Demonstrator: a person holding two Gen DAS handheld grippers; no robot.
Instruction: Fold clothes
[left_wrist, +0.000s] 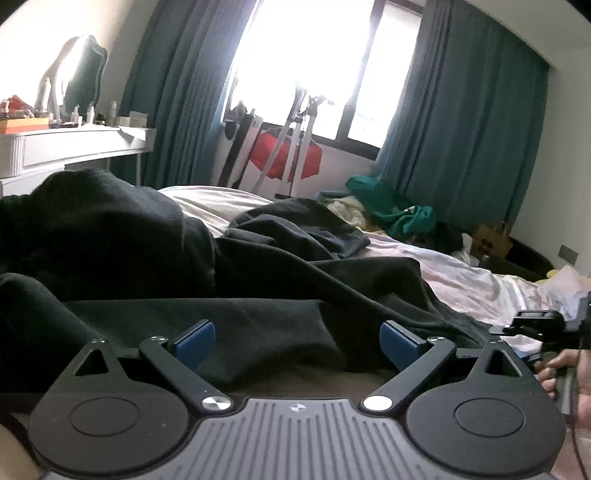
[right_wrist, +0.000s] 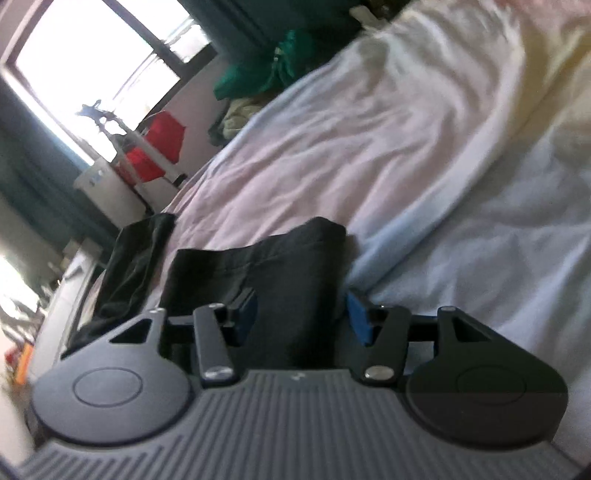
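A black garment (left_wrist: 258, 280) lies crumpled across the pale bed sheet (left_wrist: 461, 280). My left gripper (left_wrist: 297, 343) hovers low over its near edge, open wide, with black cloth under and between the blue pads (left_wrist: 194, 343). In the right wrist view the right gripper (right_wrist: 303, 319) is tilted and partly open. A flap of the black garment (right_wrist: 280, 266) runs between its fingers, and I see no pinch. A second dark strip of cloth (right_wrist: 136, 258) lies to the left. The right gripper (left_wrist: 535, 326) also shows at the left view's right edge, held by a hand (left_wrist: 561, 373).
A green cloth heap (left_wrist: 395, 206) and pale clothes lie at the bed's far side. A white dressing table (left_wrist: 74, 147) with a mirror stands on the left. A tripod (left_wrist: 295, 140) and a red item stand under the window. A cardboard box (left_wrist: 493, 240) sits right.
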